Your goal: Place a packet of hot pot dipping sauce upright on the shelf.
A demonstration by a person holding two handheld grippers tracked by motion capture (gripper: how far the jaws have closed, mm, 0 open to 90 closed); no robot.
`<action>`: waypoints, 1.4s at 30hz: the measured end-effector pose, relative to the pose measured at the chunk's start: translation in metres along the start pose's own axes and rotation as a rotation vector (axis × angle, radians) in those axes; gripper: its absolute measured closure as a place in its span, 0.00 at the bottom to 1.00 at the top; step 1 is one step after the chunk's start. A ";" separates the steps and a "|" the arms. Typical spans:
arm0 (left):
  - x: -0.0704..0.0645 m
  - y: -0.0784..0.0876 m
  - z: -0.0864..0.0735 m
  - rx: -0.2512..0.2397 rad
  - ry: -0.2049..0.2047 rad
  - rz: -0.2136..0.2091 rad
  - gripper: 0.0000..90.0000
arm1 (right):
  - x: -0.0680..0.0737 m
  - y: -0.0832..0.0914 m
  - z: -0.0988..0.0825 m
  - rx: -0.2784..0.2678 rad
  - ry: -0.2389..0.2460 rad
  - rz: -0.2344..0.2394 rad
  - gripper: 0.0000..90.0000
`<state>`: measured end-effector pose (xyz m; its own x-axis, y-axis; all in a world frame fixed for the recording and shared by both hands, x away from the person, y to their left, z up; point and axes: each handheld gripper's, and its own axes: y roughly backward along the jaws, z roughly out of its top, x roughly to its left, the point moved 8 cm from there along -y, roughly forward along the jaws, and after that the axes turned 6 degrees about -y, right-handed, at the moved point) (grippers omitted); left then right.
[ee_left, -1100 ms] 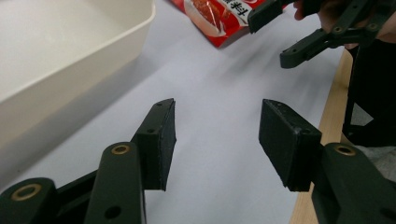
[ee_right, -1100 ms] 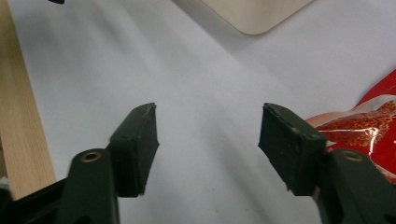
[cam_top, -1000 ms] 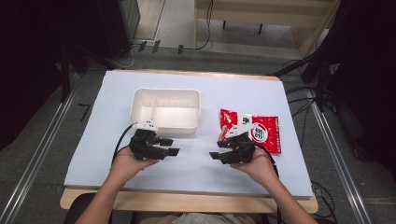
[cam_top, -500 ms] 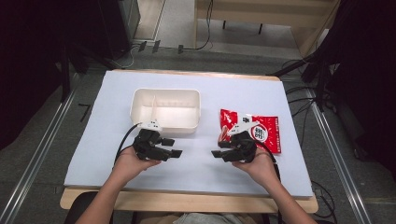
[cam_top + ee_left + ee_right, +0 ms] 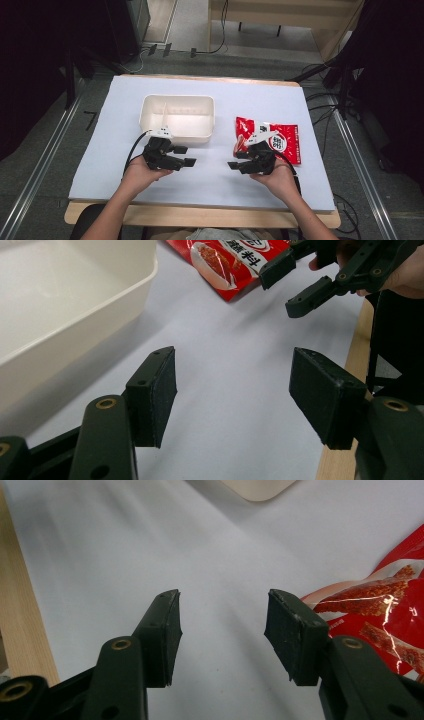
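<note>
Both hand-held grippers, left (image 5: pixel 186 156) and right (image 5: pixel 237 160), are being held spread and empty over the desk (image 5: pixel 110 150); left jaws have just been opening, probably readying for the packet (image 5: pixel 285 145) beside the tray (image 5: pixel 150 107).

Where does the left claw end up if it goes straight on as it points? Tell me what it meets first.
Probably the right claw, which faces the open left claw over bare white table cover; depth is unclear.

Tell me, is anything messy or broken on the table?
Nothing stands out. The white tray sits straight and looks empty, the red snack bag lies flat and looks sealed beside it, and nothing is spilled on the table. The left hand-held gripper and right hand-held gripper hold nothing.
</note>
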<state>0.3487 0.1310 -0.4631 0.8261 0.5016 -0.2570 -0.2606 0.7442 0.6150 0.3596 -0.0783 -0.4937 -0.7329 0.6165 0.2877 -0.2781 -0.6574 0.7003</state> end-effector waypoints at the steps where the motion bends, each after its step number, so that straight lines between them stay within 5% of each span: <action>1: 0.000 0.000 -0.001 0.007 0.003 0.001 0.40 | 0.000 0.000 0.000 0.000 -0.004 0.004 0.54; 42: -0.001 -0.002 -0.002 0.020 -0.010 -0.008 0.40 | -0.019 0.022 0.014 -0.062 -0.052 -0.043 0.66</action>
<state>0.3474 0.1299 -0.4656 0.8332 0.4910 -0.2543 -0.2440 0.7392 0.6278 0.3758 -0.0985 -0.4743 -0.6864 0.6656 0.2929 -0.3480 -0.6543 0.6714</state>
